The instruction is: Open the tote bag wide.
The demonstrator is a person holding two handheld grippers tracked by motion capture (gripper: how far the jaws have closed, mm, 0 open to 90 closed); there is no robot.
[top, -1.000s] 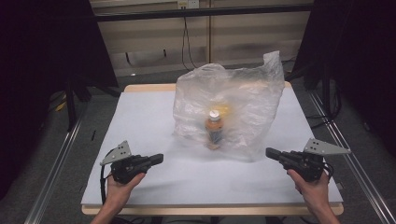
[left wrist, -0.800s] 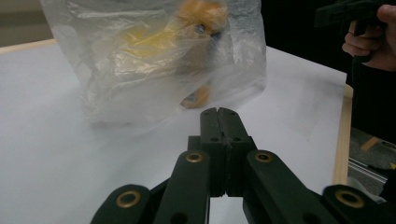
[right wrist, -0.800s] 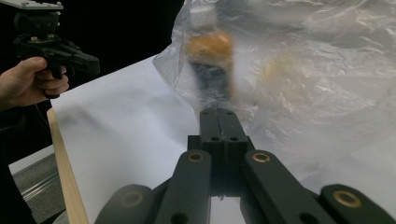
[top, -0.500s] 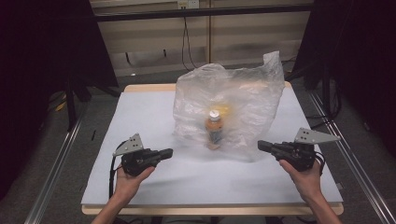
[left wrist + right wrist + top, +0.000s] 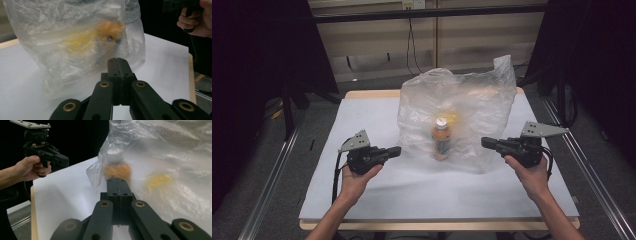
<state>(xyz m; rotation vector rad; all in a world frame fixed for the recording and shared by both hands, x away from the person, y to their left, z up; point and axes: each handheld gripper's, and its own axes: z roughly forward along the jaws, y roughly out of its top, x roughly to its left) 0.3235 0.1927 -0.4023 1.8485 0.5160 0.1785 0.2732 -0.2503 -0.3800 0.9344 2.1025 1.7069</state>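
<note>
Nearest the person, the left gripper (image 5: 394,150) and right gripper (image 5: 486,142) are both clenched and empty, flanking the clear plastic bag (image 5: 462,107) mid-table, apparently positioned for two-sided handling. Inside stands an orange bottle (image 5: 441,139).

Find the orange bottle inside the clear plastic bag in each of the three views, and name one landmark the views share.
High view: the orange bottle stands upright at centre, inside the plastic bag.
Left gripper view: blurred orange shape above the shut jaws, upper centre.
Right gripper view: white-capped orange blur just above the shut jaws.
Shared landmark: the white tabletop.
</note>
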